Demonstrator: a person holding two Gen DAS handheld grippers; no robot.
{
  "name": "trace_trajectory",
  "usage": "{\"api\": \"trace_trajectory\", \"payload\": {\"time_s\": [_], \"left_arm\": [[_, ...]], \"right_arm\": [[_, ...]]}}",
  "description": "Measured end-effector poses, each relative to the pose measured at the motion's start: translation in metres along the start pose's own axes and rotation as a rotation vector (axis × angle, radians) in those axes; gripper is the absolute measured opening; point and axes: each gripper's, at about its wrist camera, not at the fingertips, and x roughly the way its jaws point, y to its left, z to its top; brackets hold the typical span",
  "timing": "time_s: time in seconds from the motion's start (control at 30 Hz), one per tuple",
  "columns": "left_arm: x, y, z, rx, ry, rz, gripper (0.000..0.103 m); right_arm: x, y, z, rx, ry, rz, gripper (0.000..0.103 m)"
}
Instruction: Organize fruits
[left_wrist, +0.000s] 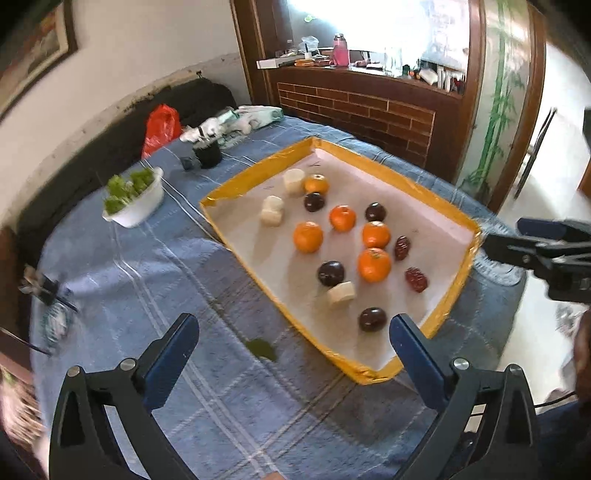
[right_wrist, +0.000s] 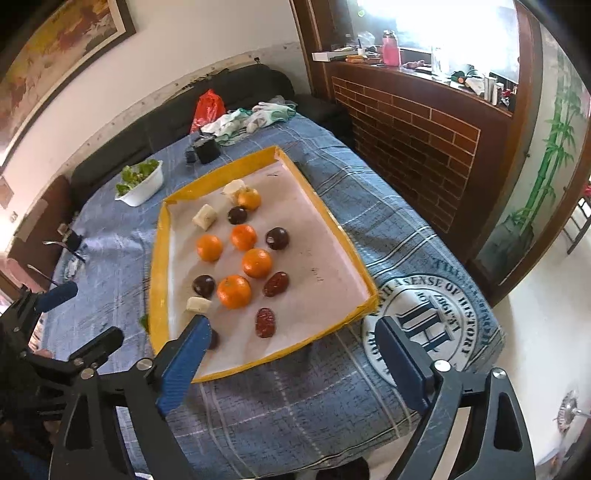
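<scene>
both my tongs hang above the blue checked cloth (left_wrist: 147, 266) on the near side of the yellow-rimmed tray (left_wrist: 258, 168), and neither holds anything. my left tongs (left_wrist: 291, 352) are spread wide, with the tray's near corner showing between the blue fingers. my right tongs (right_wrist: 291, 356) are spread wide too, over the tray's near edge, and the left finger (right_wrist: 184, 369) covers part of a dark plum (right_wrist: 213, 339).

all the fruit lies loose on the tray's white paper: five oranges, the nearest one (left_wrist: 373, 264) between a dark plum (left_wrist: 331, 273) and a red date (left_wrist: 416, 279); another date (left_wrist: 402, 247) sits just behind; more plums are scattered among them, one (left_wrist: 372, 319) near the front rim. three pale chunks lie there as well, one (left_wrist: 341, 293) touching the plum beside the nearest orange.

off the tray, to the left on the cloth, stands a white bowl of greens (left_wrist: 135, 197), and a small green leaf (left_wrist: 263, 349) lies by the tray's near edge.
</scene>
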Motion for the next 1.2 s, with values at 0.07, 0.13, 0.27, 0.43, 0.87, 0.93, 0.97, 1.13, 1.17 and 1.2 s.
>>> {"api": "trace_trajectory", "payload": {"time_s": [0.07, 0.13, 0.27, 0.43, 0.87, 0.93, 0.97, 1.13, 1.17, 1.2], "left_arm": [[-0.001, -0.003, 0.003, 0.040, 0.012, 0.030, 0.103], [-0.007, -0.004, 0.003, 0.064, -0.016, 0.067, 0.103], [-0.011, -0.001, 0.004, 0.065, -0.057, 0.187, 0.103], [-0.011, 0.004, 0.003, 0.031, -0.066, 0.138, 0.103], [-0.005, -0.012, 0.001, 0.078, -0.053, 0.065, 0.103], [-0.006, -0.013, 0.001, 0.083, -0.054, 0.063, 0.103], [-0.005, -0.013, 0.000, 0.084, -0.053, 0.062, 0.103], [-0.006, -0.013, -0.001, 0.085, -0.047, 0.058, 0.103], [-0.006, -0.014, -0.002, 0.086, -0.045, 0.058, 0.103], [-0.006, -0.014, -0.002, 0.086, -0.043, 0.054, 0.103]], "right_arm": [[-0.001, 0.001, 0.000, 0.005, -0.001, 0.010, 0.096], [-0.001, 0.003, 0.000, 0.005, -0.004, 0.003, 0.099], [-0.004, 0.005, 0.003, 0.000, -0.015, -0.013, 0.099], [-0.006, 0.009, 0.006, -0.019, -0.014, -0.034, 0.100], [-0.010, 0.010, 0.000, -0.022, -0.010, -0.055, 0.100], [-0.011, 0.010, -0.001, -0.018, -0.013, -0.056, 0.100], [-0.011, 0.010, -0.001, -0.015, -0.012, -0.057, 0.100], [-0.009, 0.011, -0.003, -0.010, -0.007, -0.056, 0.100], [-0.009, 0.012, -0.003, -0.011, -0.006, -0.056, 0.100], [-0.009, 0.012, -0.004, -0.012, -0.004, -0.055, 0.100]]}}
